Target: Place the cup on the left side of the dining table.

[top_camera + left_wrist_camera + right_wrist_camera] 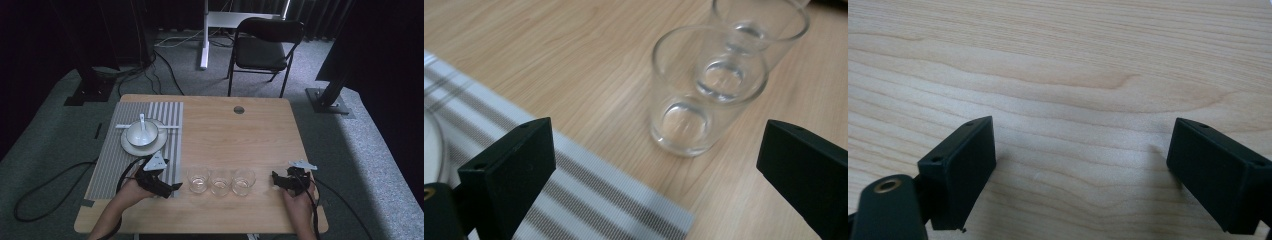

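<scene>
Three empty glasses (pixel 220 181) stand in a tight row on the tabletop (pixel 225 130) between the released left claw (pixel 170 189) and released right claw (pixel 278 180), so gripping one could, I judge, knock its neighbour.

Black folding chair (pixel 267 47), grey carpet (pixel 360 150)

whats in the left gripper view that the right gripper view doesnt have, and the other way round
Left gripper view: a row of clear glasses, the nearest glass just ahead between the open jaws, plus the striped placemat and a plate's rim at the left edge.
Right gripper view: nothing of its own; bare wood lies between its open jaws.
Both: the wooden table and a pair of black jaws spread wide, gripping nothing.
</scene>
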The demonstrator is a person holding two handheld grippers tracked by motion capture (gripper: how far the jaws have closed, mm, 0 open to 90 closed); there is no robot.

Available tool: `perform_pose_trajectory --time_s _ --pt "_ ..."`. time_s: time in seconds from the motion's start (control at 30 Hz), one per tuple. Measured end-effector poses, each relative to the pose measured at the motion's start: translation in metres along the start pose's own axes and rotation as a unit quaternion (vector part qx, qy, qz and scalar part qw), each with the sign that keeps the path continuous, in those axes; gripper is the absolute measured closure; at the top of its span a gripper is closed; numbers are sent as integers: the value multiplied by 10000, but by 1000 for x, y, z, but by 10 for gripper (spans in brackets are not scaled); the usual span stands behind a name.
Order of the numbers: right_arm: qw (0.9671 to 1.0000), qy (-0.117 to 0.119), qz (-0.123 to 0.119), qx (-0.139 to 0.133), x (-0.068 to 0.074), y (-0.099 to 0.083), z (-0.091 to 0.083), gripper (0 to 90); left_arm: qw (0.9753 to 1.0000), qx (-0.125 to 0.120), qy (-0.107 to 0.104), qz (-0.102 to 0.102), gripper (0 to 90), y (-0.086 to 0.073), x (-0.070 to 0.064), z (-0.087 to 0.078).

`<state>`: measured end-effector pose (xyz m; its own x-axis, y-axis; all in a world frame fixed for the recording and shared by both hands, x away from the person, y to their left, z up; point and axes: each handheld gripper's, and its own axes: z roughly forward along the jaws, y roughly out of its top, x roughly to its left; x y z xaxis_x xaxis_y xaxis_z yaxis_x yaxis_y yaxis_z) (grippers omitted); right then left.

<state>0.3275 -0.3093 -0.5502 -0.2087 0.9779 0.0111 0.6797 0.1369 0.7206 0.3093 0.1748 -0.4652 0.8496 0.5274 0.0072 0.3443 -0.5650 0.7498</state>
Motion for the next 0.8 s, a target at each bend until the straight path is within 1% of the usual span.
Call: perform_pose_trajectory --time_s 0.03,0.07,0.1,0.17,0.23,0.27,0.3,0.33,0.37,0.4,0.47,0.77,0.8 --pt "10000 0 1 0 0 0 0 117 10000 -15 23 27 27 2 -1 2" --pt "10000 -1 3 1 0 0 0 117 10000 0 -3 46 27 4 -2 3" --pt "10000 0 0 0 0 0 0 117 9999 -27 -89 57 27 7 -4 5" --pt "10000 0 1 0 0 0 0 117 9999 -42 -116 94 27 12 -6 7" --pt "10000 0 2 1 0 0 0 117 9997 -113 -127 152 29 17 -8 10" --pt "10000 -1 5 0 0 0 0 117 9996 -120 -189 181 45 19 -9 11" --pt "10000 -1 5 0 0 0 0 117 9995 -140 -190 187 45 22 -10 13" --pt "10000 -1 -2 -2 0 0 0 117 9995 -129 -199 205 45 24 -11 14" --pt "10000 0 1 -6 0 0 0 117 9993 -124 -256 225 45 27 -11 16" --pt "10000 0 0 -7 0 0 0 117 9994 -124 -243 234 45 29 -12 17" --pt "10000 0 3 -5 0 0 0 117 9990 -133 -348 245 45 34 -13 20" --pt "10000 1 1 -5 0 0 0 117 9979 -9 -470 453 45 56 -21 39" --pt "10000 1 0 -6 0 0 0 117 9975 8 -475 517 45 59 -23 42"
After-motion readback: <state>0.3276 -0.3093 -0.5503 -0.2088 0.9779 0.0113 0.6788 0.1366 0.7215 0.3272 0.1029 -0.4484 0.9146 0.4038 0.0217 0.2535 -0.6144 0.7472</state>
